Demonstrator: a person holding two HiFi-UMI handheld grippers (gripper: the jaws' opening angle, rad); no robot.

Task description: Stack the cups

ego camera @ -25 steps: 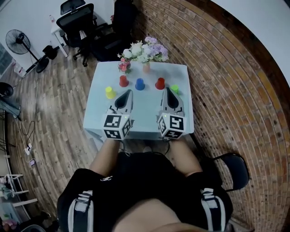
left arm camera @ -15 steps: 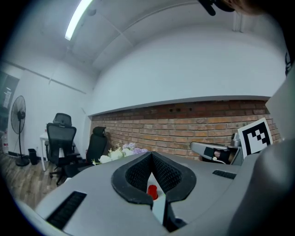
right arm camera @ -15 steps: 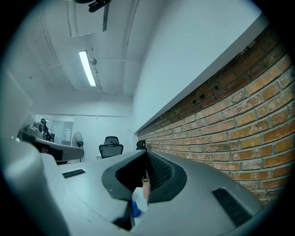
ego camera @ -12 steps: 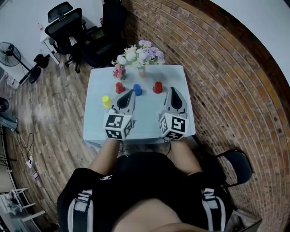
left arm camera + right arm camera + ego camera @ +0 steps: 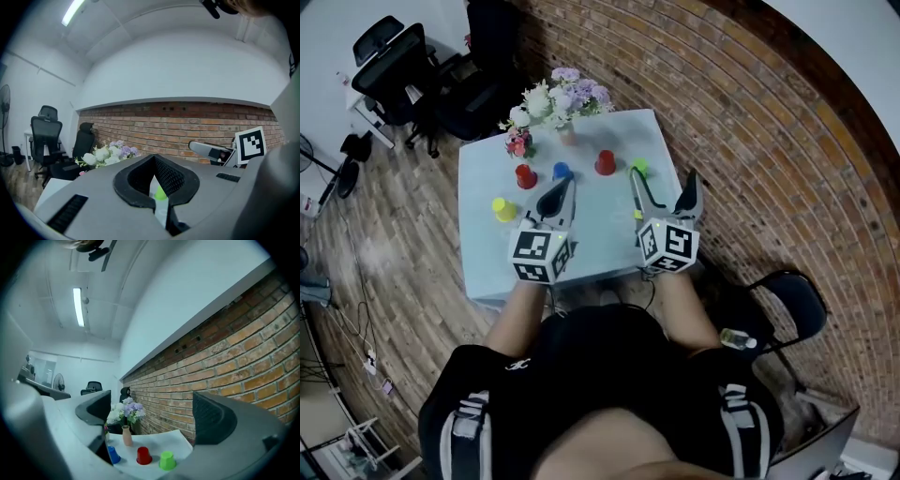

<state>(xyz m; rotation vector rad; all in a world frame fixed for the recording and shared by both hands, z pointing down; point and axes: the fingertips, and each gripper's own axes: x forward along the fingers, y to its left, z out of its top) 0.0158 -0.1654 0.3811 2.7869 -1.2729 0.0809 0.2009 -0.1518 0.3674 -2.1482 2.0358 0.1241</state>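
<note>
A person [image 5: 600, 412] in dark clothes sits at the near edge of a pale table [image 5: 487, 267], holding a gripper in each hand over it. The left gripper [image 5: 564, 183] has its jaws pressed together with nothing between them, and it points toward the middle of the row of cups. The right gripper [image 5: 663, 178] hangs over the table's right edge. Its jaws have just been opening and now stand wide apart, and no cup lies between them.

Beyond the grippers, five cups stand upside down on the table, all apart from one another. The yellow cup [image 5: 502, 208] is nearest, off to the left. The left red cup [image 5: 525, 175], the blue cup [image 5: 562, 171], the right red cup [image 5: 605, 162] and the green cup [image 5: 638, 167] form a loose line across the table. The green cup stands close to the tip of the right gripper's inner jaw.

At the far edge stand a small pot of pink flowers [image 5: 518, 142] and a vase of white and purple flowers [image 5: 555, 96]. Behind them are black office chairs [image 5: 389, 66] on a wooden floor [image 5: 384, 272], next to a brick wall [image 5: 750, 122].
</note>
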